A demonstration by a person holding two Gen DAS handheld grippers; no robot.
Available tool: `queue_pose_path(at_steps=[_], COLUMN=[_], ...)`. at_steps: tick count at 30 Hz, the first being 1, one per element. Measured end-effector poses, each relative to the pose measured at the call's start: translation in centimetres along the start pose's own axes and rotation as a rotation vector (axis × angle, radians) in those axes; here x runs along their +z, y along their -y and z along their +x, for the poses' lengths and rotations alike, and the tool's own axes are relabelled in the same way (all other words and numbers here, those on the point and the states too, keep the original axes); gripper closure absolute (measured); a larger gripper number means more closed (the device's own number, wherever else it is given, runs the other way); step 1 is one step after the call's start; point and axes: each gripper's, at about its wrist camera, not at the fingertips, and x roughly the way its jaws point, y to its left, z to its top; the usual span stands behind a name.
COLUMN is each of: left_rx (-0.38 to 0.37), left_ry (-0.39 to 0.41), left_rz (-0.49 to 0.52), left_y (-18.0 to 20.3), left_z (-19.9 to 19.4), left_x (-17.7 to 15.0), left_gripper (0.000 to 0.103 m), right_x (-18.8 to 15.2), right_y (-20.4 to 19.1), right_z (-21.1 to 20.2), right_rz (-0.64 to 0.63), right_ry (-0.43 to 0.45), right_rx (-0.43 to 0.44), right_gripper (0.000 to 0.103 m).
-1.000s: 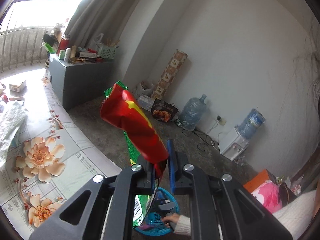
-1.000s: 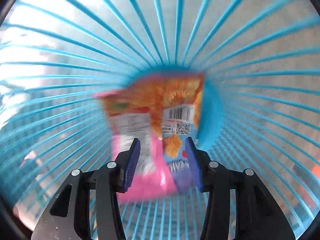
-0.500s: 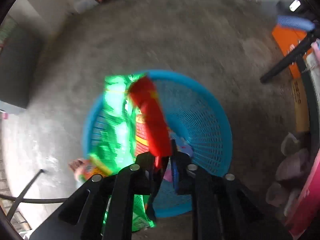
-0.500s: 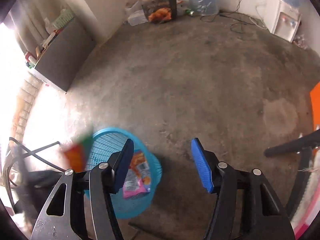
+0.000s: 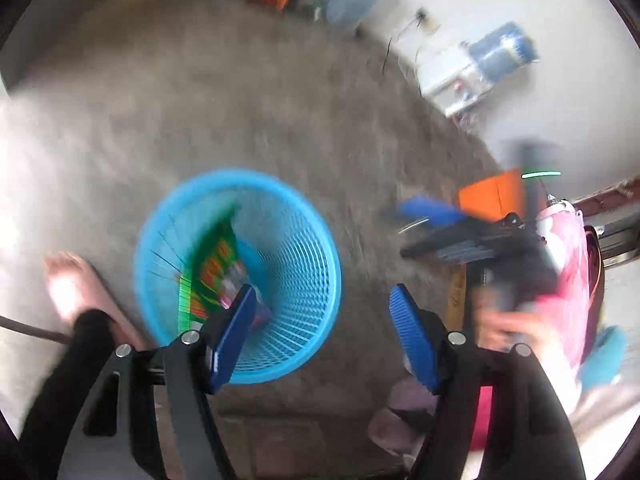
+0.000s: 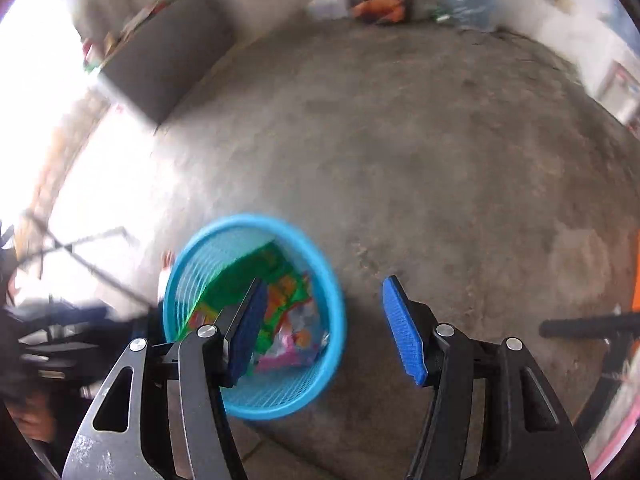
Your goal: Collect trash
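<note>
Several bright snack wrappers [image 6: 276, 300] lie inside blue mesh basket [image 6: 320, 380].

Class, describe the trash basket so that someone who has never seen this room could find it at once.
Start from the bare grey concrete floor. On it stands the blue basket, round with slatted plastic walls. Unlike anything nearby, it holds crumpled snack wrappers, green, orange and pink.

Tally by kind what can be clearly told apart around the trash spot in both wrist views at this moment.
Round blue plastic mesh basket: 1
Green crinkly snack wrapper in the basket: 1
Pink wrapper at the basket's bottom: 1
Hand-held gripper with blue pads, nothing between them: 2 (left, opening; right)
Total: 5. Blur hides any further wrappers.
</note>
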Motion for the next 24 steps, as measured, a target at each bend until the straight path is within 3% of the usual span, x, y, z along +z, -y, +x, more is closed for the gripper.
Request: queue_pose_path(at_steps=[3, 5, 8, 10, 12, 14, 16, 17, 20, 24], left_rx=[-0.044, -0.104, -0.088, -0.042, 0.001, 0.086, 0.152, 0.177, 0.245, 0.238], left_ry=[0.147, 0.245, 0.398, 0.485, 0.560, 0.621, 0.663, 0.680, 0.696, 0.734], left_rz=[-0.025, -0.046, -0.086, -0.123, -0.154, -0.183, -0.225, -0.251, -0.324, -0.429], left_y=[1.6, 2.0, 0.8, 0.7, 0.6, 0.0, -0.8, -1.2, -2.6, -5.7], left_z=[-6.7, -11.3, -18.0, -21.7, -25.2, -28.0, -30.0, -30.6, -32.4, -34.2], left_x=[-0.7, -1.3, -2.5, -3.3, -5.2, -7.1, -8.8, -9.8, -12.6, -15.1], left_gripper=[0.037, 0.040, 0.040, 0.040, 0.041, 0.041, 0.041, 0.041, 0.041, 0.041], right_x=[-0.3, -0.2, 0.4, 0.5, 0.3, 0.0, -0.5, -0.4, 0.5, -0.3], right_y=[-3.6, -6.1, -10.5, -13.4, -15.2, -14.7, -12.4, -11.2, -10.6, -10.0], right_z=[7.1, 10.6, 12.2, 13.5, 17.1, 21.2, 24.8, 25.1, 25.7, 25.8], right_rz=[-0.106, -0.166, -0.267, -0.373, -0.463, -0.474, -0.397, -0.338, -0.405, -0.512], right_ry=[-0.174, -0.223, -0.155, -0.114, -0.141, -0.189, -0.254, -0.217, -0.187, -0.177], right_rx=[-0.003, -0.019, 0.030, -0.019, -0.096, -0.166, -0.188, -0.114, -0.171, -0.227], right_gripper=[0.051, 0.068, 0.072, 0.070, 0.071, 0.072, 0.077, 0.085, 0.083, 0.083])
